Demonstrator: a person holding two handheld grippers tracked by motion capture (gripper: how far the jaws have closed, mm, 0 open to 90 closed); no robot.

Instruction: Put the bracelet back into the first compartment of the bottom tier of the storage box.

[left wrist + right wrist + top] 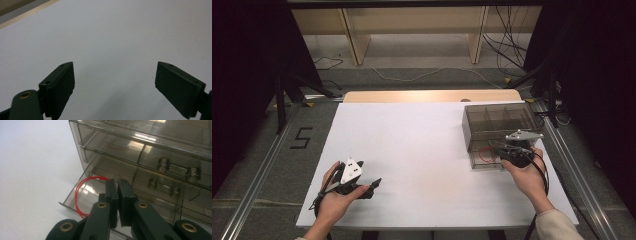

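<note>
A smoky see-through drawer cabinet (499, 120) stands at the right of the white table (412, 150). Its lowest left drawer (485, 164) is pulled out, and a loop of red wire (484, 155) lies in it. My right gripper (502, 150) hangs over that drawer. In the right gripper view my right gripper (117, 183) is shut, tips just above the drawer (71, 200). The red wire (78, 192) runs up behind its left finger; I cannot tell if it is pinched. My left gripper (372, 185) rests low at the front left. In its own view my left gripper (115, 75) is open over bare table.
Clear handles (176, 168) show on the shut drawers to the right in the right gripper view. A wooden strip (432, 96) edges the table's far side, with shelving and cables on the floor beyond. Metal rails (257, 165) flank the table.
</note>
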